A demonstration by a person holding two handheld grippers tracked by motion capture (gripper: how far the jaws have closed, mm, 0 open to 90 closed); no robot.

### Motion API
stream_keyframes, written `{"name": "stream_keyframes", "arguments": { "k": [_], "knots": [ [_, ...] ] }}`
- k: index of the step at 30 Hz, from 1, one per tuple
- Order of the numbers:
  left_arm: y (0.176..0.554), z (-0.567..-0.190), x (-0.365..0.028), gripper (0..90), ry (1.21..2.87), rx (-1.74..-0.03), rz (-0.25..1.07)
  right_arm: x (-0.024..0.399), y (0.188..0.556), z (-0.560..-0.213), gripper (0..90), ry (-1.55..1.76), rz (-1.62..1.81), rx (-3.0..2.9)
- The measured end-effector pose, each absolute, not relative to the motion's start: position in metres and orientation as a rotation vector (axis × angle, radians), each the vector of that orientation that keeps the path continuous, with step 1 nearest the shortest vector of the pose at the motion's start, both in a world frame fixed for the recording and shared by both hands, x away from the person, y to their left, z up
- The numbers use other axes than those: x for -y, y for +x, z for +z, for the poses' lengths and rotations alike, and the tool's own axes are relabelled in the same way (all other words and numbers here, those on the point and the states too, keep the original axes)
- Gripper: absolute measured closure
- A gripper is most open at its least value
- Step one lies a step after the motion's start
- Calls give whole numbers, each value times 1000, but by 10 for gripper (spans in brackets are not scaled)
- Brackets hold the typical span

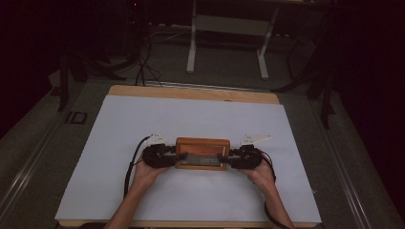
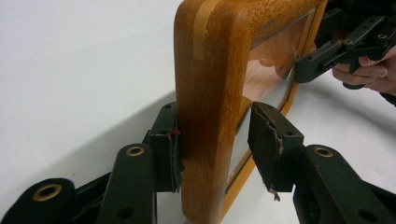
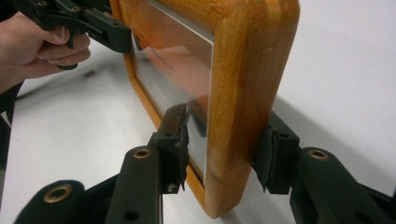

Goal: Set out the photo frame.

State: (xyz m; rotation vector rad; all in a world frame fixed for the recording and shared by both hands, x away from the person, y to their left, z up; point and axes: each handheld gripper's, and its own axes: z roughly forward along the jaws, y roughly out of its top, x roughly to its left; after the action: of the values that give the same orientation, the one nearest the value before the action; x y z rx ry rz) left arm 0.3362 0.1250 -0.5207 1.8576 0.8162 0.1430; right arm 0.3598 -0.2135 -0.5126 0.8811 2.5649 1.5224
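A wooden picture frame (image 1: 203, 143) with a glass front stands on its long edge on the white sheet (image 1: 191, 114). My left gripper (image 1: 179, 157) is shut across its left end and my right gripper (image 1: 228, 159) across its right end. In the left gripper view the left gripper (image 2: 217, 140) has one pad on the wooden back (image 2: 205, 121) and the other at the front rim. The right gripper (image 2: 322, 60) shows at the far end. In the right gripper view the right gripper (image 3: 228, 144) has one pad at the glass (image 3: 177, 70) and one on the back. The left gripper (image 3: 107, 28) holds the far end.
The sheet covers a wooden board (image 1: 191, 92) with free room on all sides of the frame. Beyond the table, on the dark floor, stand white desk legs (image 1: 191, 47), and cables (image 1: 141, 67) lie there. Dark stands flank both sides.
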Motion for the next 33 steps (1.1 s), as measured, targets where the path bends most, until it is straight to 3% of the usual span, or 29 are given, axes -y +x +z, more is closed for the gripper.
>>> {"name": "stream_keyframes", "arguments": {
  "k": [33],
  "knots": [
    [342,-526,-123,551,1842,-853,137,216,366,-522,572,929,1553,-2545]
  ]
}}
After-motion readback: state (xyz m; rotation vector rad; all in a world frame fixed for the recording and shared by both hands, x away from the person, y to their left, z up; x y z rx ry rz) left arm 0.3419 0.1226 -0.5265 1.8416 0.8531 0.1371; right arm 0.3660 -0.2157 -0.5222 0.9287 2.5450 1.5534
